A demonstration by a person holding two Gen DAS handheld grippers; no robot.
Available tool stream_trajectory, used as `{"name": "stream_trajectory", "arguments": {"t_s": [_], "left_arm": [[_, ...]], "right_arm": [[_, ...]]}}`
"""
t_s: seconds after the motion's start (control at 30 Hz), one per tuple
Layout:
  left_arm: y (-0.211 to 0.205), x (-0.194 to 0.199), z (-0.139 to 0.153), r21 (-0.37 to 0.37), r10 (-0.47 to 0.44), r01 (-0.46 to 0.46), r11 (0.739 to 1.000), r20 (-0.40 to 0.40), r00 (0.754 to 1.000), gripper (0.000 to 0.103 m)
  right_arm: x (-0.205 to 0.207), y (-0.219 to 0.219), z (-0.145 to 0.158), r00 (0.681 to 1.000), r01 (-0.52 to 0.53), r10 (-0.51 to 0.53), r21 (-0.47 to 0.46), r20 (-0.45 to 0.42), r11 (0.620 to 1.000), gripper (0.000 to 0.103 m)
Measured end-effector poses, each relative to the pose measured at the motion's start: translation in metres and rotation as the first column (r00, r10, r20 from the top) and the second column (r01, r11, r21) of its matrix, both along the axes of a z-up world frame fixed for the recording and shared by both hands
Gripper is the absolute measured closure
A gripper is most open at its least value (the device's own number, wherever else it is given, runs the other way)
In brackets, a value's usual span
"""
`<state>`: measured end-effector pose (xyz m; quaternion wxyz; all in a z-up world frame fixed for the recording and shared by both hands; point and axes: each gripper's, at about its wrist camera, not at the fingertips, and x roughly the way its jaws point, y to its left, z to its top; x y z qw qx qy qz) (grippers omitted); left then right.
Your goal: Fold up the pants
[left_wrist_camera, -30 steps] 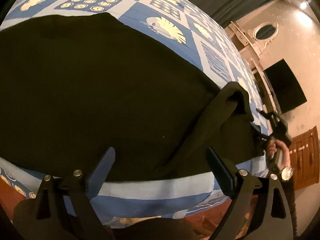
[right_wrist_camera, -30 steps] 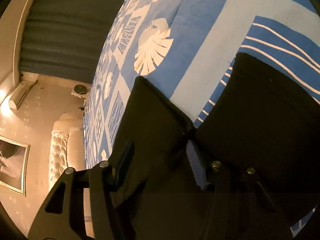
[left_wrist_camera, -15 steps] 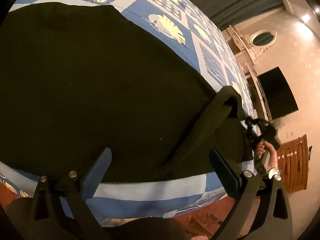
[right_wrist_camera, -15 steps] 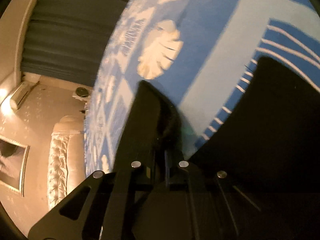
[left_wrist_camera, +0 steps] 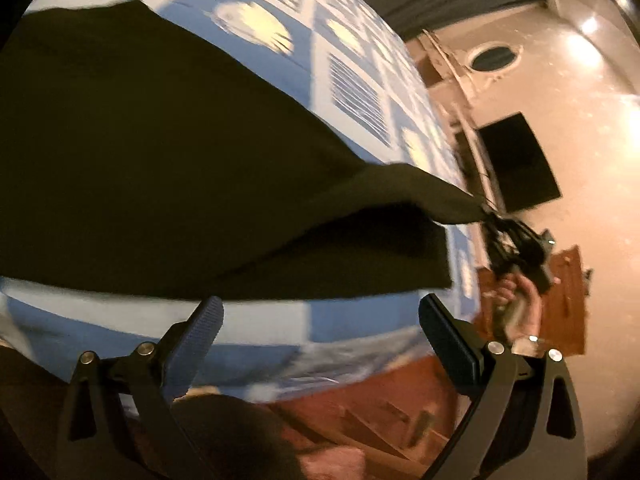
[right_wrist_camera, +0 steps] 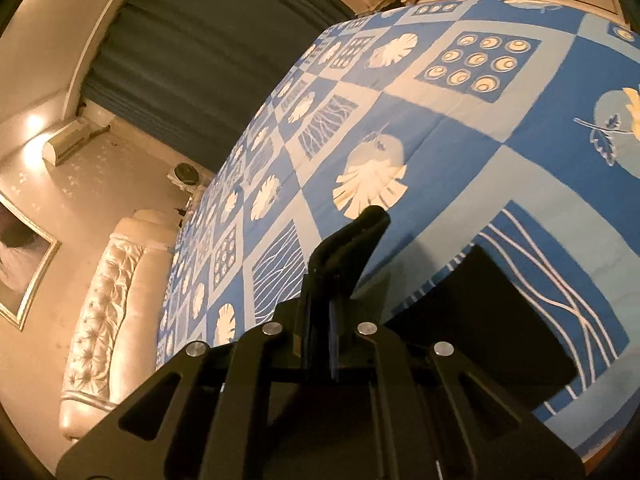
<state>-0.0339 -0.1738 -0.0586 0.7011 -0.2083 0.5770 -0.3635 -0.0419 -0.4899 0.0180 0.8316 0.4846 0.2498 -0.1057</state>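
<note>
Warm lamplight falls on the blue-and-cream patchwork bedspread (right_wrist_camera: 460, 128) where my dark, plain-fabric pants (left_wrist_camera: 160, 152) lie spread toward its near edge. My right gripper (right_wrist_camera: 320, 304) is clamped tight on one corner of the cloth, lifted clear of the spread; my left gripper (left_wrist_camera: 316, 332) hangs with fingers wide apart over the near edge, holding nothing. No label or writing is readable.

One pants (left_wrist_camera: 168, 168), two tools (left_wrist_camera: 316, 320), seemingly one bedspread (right_wrist_camera: 460, 128).
</note>
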Motion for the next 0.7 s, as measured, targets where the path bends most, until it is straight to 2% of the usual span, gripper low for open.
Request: {"name": "stream_trajectory", "arguments": {"t_s": [0.13, 0.3, 0.37, 0.7], "left_arm": [[-0.012, 0.002, -0.011, -0.042, 0.028, -0.032, 0.999, -0.076, 0.997, 0.006], [-0.026, 0.005, -0.032, -0.119, 0.079, -0.109, 0.987, -0.229, 0.970, 0.006], [-0.031, 0.003, -0.035, -0.134, 0.089, -0.126, 0.983, -0.253, 0.963, 0.006], [-0.039, 0.006, -0.030, -0.136, 0.145, -0.175, 0.975, -0.208, 0.967, 0.006]], "right_arm": [[-0.021, -0.008, -0.005, 1.000, 0.021, -0.021, 0.005, 0.002, 1.000, 0.097], [-0.026, -0.010, -0.010, 1.000, 0.020, -0.020, 0.022, 0.002, 1.000, 0.097], [-0.027, -0.010, -0.009, 1.000, 0.020, -0.020, 0.027, 0.012, 0.999, 0.097], [-0.037, -0.012, -0.013, 0.999, 0.025, -0.027, 0.060, 0.039, 0.998, 0.097]]}}
